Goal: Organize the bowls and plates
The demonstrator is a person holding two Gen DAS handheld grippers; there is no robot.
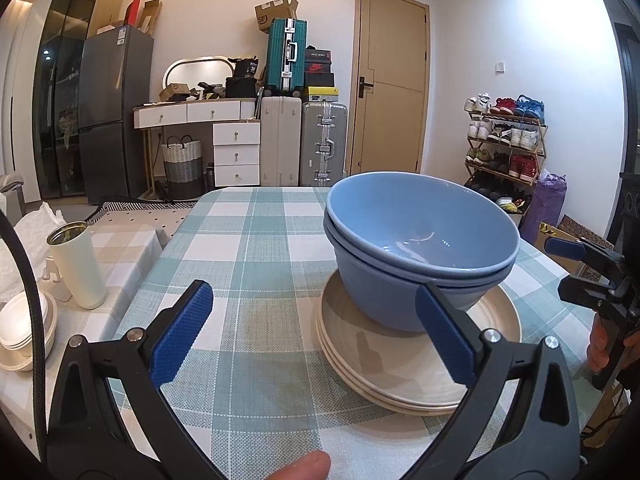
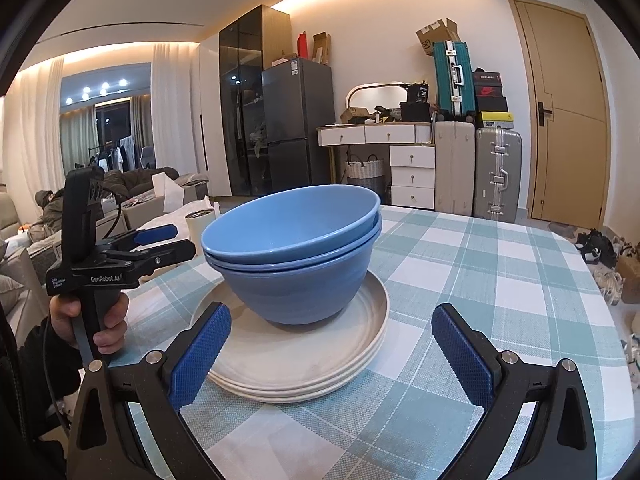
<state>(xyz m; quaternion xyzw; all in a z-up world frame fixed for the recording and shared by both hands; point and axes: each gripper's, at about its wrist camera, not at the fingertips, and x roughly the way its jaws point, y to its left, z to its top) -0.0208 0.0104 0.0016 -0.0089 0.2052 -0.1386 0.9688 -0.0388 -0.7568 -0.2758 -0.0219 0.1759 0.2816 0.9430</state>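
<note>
Desk [image 1: 256, 240]: carried the plates and bowls.
Plates [image 1: 400, 384]: stacked, just ahead of both hand-held grippers.
Bowls [image 1: 416, 248]: two nested on the plates.
Left hand-held gripper [image 1: 316, 336]: open, empty.
Right hand-held gripper [image 2: 332, 356]: open, empty.

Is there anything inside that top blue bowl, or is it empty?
Empty. The left wrist view looks into the top blue bowl and shows only its bare glossy bottom. It sits upright, nested in another bowl on the plates.

lower bowl [image 1: 404, 300]: inside hidden by upper bowl | plates [image 2: 304, 364]: centre covered | white bowls [image 1: 24, 320]: cut off
</note>
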